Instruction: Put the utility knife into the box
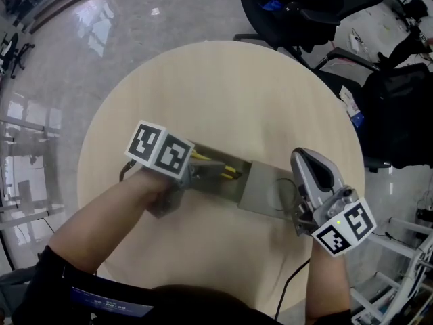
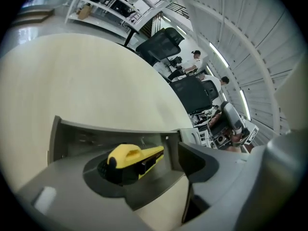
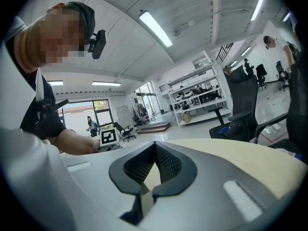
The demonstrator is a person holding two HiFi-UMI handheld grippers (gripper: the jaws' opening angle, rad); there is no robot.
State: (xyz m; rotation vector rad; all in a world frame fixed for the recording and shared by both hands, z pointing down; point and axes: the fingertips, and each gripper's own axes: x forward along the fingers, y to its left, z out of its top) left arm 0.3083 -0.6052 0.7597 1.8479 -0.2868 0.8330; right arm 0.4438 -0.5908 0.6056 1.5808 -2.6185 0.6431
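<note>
A yellow and black utility knife [image 2: 130, 159] lies inside the open grey box [image 2: 96, 134] on the round table. My left gripper [image 2: 163, 172] reaches into the box with its jaws apart. The knife rests against the left jaw's hollow, and the right jaw stands clear of it. From the head view, the left gripper [image 1: 210, 171] points right over the box [image 1: 237, 189], and yellow bits of the knife [image 1: 230, 173] show. The box lid [image 1: 267, 189] lies flat toward my right gripper [image 1: 298, 215], which is shut on its edge. In the right gripper view, the gripper [image 3: 144, 194] pinches a thin grey strip.
The pale wooden table [image 1: 223, 93] is round, with its edge close beyond the box. Black office chairs [image 1: 304, 9] and a black bag [image 1: 399, 114] stand past the far right rim. A black cable [image 1: 291, 283] trails off the near edge.
</note>
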